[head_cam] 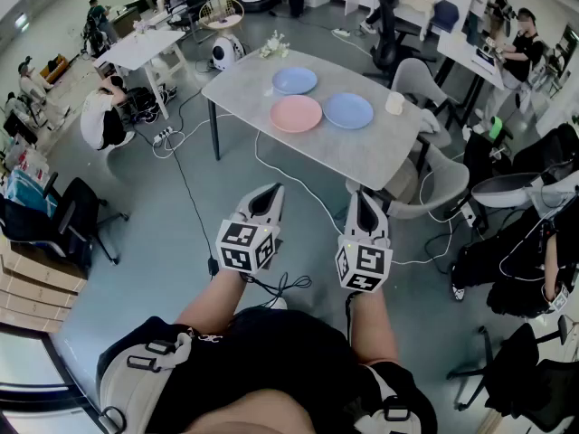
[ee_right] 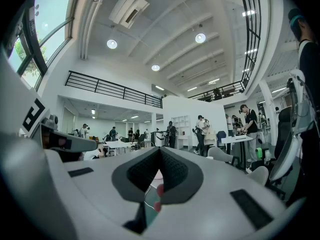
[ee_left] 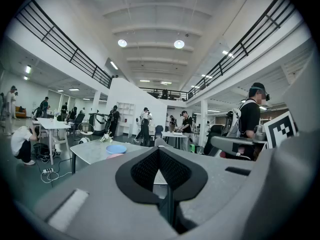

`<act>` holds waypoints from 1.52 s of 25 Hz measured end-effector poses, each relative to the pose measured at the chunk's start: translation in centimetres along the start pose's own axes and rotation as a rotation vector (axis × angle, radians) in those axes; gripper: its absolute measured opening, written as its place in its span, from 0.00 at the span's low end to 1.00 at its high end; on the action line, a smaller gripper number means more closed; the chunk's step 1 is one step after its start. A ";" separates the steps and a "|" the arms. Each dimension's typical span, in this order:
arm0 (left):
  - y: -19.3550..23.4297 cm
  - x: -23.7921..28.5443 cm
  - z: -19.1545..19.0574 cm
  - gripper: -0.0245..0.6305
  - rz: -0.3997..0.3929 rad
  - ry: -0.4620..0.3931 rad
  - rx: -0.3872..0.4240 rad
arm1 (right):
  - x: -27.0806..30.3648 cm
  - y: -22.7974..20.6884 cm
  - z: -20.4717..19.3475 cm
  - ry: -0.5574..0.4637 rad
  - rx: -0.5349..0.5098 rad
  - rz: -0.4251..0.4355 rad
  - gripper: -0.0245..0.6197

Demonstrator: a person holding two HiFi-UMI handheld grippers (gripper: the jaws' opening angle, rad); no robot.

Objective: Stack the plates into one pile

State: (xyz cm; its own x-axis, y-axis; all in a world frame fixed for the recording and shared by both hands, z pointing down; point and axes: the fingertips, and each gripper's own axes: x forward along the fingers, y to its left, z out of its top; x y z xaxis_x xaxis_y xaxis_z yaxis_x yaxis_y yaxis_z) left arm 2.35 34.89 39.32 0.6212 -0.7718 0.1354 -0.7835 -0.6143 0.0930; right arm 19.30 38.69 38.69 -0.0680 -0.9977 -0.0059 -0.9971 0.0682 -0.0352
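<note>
1. Since the person stands well back from the table, both tools are far from the work. The left gripper has its jaws pressed together on nothing, and the right gripper is likewise closed and empty.
2. The plates lie unstacked on the tabletop. A pink plate is in the middle, the near blue plate is just beside it on its right, and the far blue plate sits behind them.
3. Cables trail over the floor between the person and the table, so a foot could catch on the walk up.
4. Closed jaws cannot take a rim. Arriving without spreading them would likely shove a plate across the smooth top, towards an edge or into the cup near the near blue plate.
5. The plates look thin and flat. A shallow pinch on a rim may let one tilt, slip and clatter onto its neighbour.
6. No writing or brand can be read. Only black-and-white square patterns show, on each marker cube.
</note>
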 end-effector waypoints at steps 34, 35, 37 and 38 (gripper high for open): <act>5.4 1.5 -0.3 0.04 -0.117 0.000 0.023 | 3.8 4.7 -1.6 0.010 0.022 -0.074 0.04; 5.5 1.6 -0.3 0.04 -0.122 0.002 0.023 | 3.9 4.7 -1.6 0.011 0.022 -0.076 0.04; 5.6 1.9 -0.5 0.04 -0.128 0.006 0.022 | 4.1 4.6 -2.0 0.015 0.019 -0.086 0.04; 5.7 2.0 -0.7 0.04 -0.129 0.008 0.021 | 4.3 4.5 -2.2 0.018 0.019 -0.091 0.04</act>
State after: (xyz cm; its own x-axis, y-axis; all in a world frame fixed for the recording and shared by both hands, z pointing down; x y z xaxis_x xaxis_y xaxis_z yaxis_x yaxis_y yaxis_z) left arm -0.85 29.93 40.77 0.7165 -0.6851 0.1312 -0.6968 -0.7117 0.0890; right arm 14.42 34.68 40.71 0.0220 -0.9996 0.0165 -0.9983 -0.0228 -0.0535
